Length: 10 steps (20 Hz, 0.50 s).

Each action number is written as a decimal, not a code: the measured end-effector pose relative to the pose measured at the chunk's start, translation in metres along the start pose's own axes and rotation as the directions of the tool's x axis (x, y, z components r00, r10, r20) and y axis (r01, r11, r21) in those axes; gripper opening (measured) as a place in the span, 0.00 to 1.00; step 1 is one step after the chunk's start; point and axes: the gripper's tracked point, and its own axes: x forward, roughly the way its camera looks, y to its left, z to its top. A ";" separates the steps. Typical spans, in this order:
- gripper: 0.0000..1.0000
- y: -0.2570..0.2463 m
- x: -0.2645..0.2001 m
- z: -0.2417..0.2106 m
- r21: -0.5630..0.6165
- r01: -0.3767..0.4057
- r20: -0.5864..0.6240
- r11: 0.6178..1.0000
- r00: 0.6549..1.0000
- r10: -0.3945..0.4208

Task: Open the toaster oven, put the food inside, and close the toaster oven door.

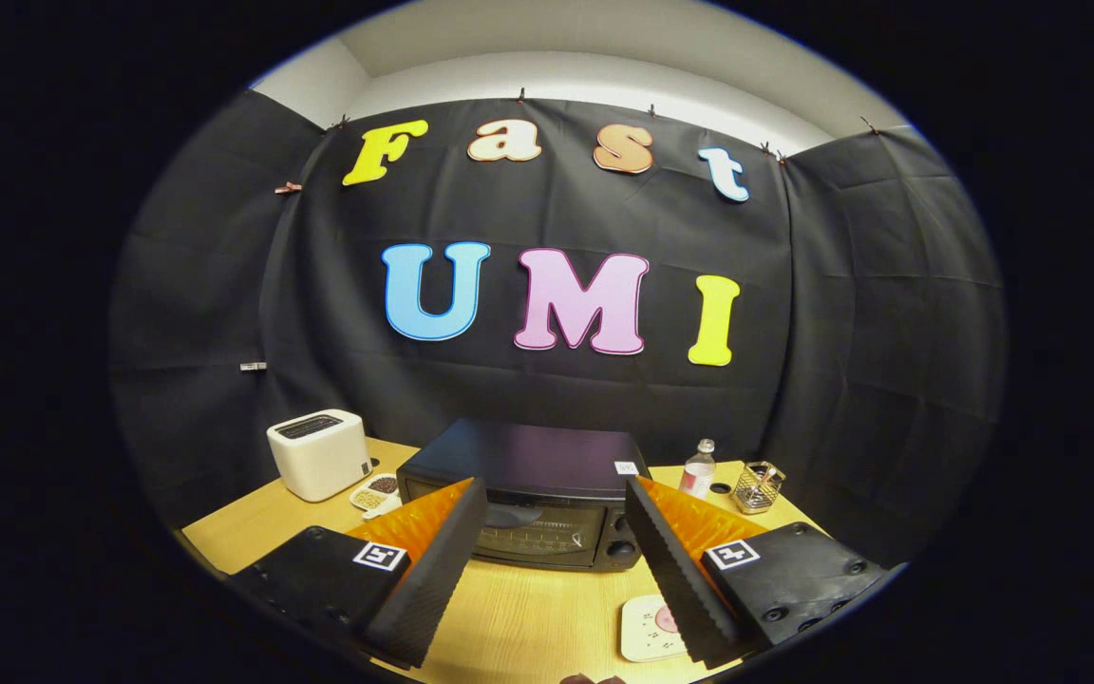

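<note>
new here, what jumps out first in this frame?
The black toaster oven sits dead ahead on the wooden table, its door closed, framed between the open gripper fingers. Left of it stands a white toaster; to its right are a small bottle and a wire basket.

Gripper (555, 503) mounts bear square fiducial markers and screws.
</note>
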 end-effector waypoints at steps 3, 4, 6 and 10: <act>0.98 0.008 0.015 -0.002 -0.006 -0.002 -0.005 1.000 1.000 0.002; 0.98 0.012 0.020 -0.003 -0.006 -0.004 -0.007 1.000 1.000 0.004; 0.98 0.020 0.031 -0.006 -0.002 -0.005 -0.015 1.000 1.000 0.005; 0.98 0.037 0.054 -0.010 0.022 0.007 -0.032 1.000 0.999 -0.006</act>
